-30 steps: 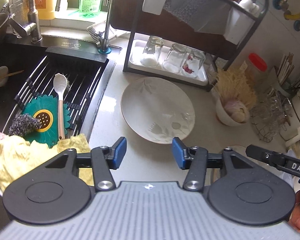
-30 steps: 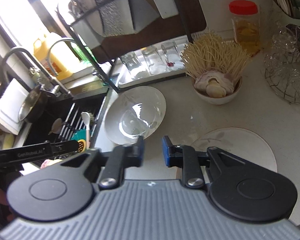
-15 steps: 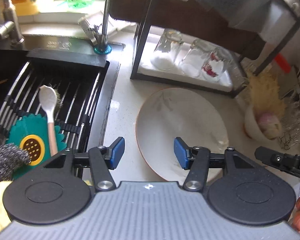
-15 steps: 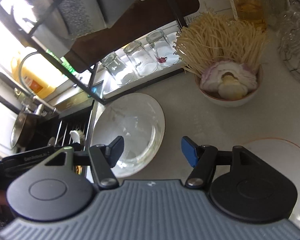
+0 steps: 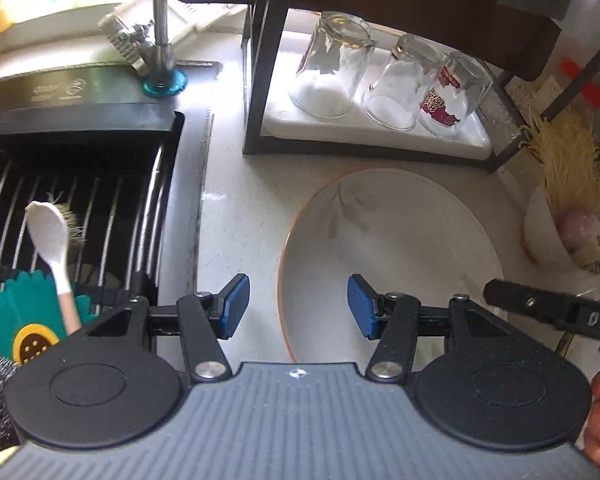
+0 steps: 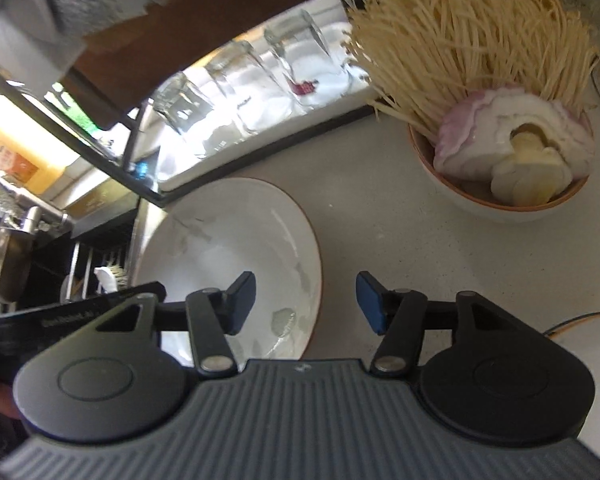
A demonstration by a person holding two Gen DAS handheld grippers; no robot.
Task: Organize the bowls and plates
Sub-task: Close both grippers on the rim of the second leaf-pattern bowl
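Both tongs have dropped closer to the counter [image 5: 240, 184] since a second ago, so the wide, shallow white ceramic plate with a thin orange rim and faint grey leaf print [image 5: 392, 248] now fills far more of each view. That plate lies flat on the pale speckled stone counter, just in front of the black metal rack [image 5: 256, 80] and just beside the sink's edge.

The left tongs [image 5: 298, 306] stand apart with blue pads, straddling the plate's near left rim without pressing on it. The right tongs [image 6: 306, 302] have just been narrowing again after a wider spread, yet their pads remain apart and grip nothing; the plate's right rim sits between them, below.

Three clear glass tumblers [image 5: 332, 68] stand upside down on the rack's white tray. To the right, a small round bowl with an orange rim [image 6: 496, 200] holds pale dry noodles and a purple-skinned onion half. A white spoon [image 5: 52, 236] lies on the ribbed black sink rack.
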